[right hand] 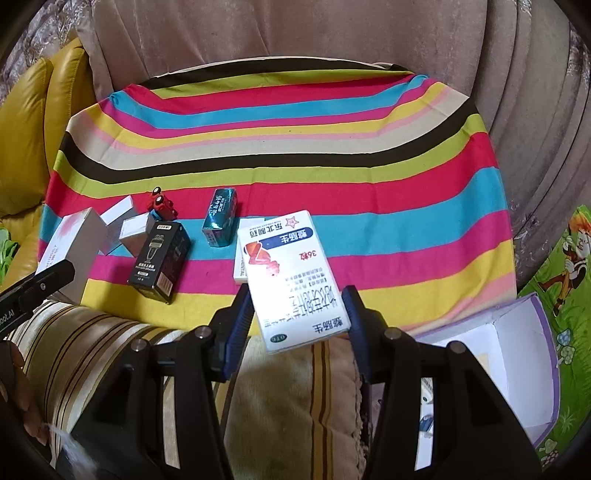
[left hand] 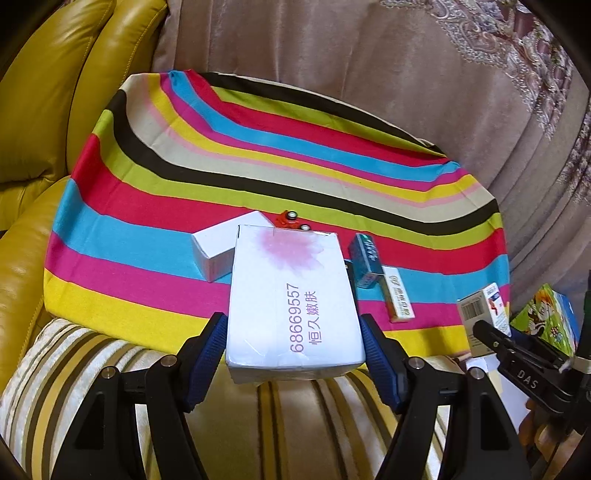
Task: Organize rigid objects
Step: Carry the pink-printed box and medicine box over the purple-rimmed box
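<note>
My left gripper [left hand: 293,332] is shut on a big white box with a pink flower print [left hand: 291,295], held over the near edge of the striped cloth [left hand: 258,166]; the box also shows in the right wrist view [right hand: 70,240]. My right gripper [right hand: 297,310] is shut on a white medicine box with blue and red print [right hand: 291,273], seen from the left wrist view at the right [left hand: 484,314]. On the cloth lie a black box [right hand: 160,258], a teal box [right hand: 219,216], small white boxes [right hand: 135,229], another white box [left hand: 397,295] and a red toy car [right hand: 160,203].
An open white box with purple rim [right hand: 517,362] and cartoon print [left hand: 546,317] sits at the right. A yellow leather sofa [left hand: 44,110] is on the left, a striped cushion [right hand: 295,387] below, and pinkish upholstery [right hand: 295,33] behind the cloth.
</note>
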The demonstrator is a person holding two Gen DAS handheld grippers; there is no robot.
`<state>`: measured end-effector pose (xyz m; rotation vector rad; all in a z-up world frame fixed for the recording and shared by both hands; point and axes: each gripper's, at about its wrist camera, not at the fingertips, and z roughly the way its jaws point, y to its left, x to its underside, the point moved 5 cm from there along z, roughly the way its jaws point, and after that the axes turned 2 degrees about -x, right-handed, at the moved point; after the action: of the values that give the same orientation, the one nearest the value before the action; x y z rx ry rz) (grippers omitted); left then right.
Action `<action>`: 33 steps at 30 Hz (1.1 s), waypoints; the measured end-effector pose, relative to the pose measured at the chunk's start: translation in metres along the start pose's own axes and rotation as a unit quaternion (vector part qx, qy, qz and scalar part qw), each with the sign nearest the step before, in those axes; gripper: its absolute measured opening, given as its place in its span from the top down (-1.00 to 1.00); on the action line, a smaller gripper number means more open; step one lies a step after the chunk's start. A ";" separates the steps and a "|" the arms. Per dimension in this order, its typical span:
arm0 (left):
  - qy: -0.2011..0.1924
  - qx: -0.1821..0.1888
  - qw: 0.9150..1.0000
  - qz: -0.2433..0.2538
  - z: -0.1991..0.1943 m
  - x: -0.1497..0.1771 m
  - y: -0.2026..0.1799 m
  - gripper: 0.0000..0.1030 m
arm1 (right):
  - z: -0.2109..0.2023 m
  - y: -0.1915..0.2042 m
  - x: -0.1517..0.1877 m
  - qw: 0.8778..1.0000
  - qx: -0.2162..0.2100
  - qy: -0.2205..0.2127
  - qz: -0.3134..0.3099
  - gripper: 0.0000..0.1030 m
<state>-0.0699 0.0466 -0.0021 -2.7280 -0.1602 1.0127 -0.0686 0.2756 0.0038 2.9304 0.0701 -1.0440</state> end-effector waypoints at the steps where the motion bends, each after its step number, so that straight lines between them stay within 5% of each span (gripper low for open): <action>1: 0.000 0.002 1.000 0.003 -0.002 0.000 -0.003 -0.39 | -0.001 -0.001 0.001 1.000 0.000 0.000 0.002 -0.03; 14: 0.044 0.060 0.996 0.057 -0.007 0.018 -0.064 -0.39 | -0.027 -0.023 0.022 1.000 -0.004 -0.005 0.024 -0.02; 33: 0.102 0.134 0.972 0.163 -0.002 0.057 -0.163 -0.39 | -0.048 -0.104 0.076 0.994 0.029 0.018 0.106 -0.02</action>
<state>-0.0294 0.2138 0.0042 -2.6305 0.4405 0.7504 0.0154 0.3839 -0.0088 2.9250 -0.2675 -0.9772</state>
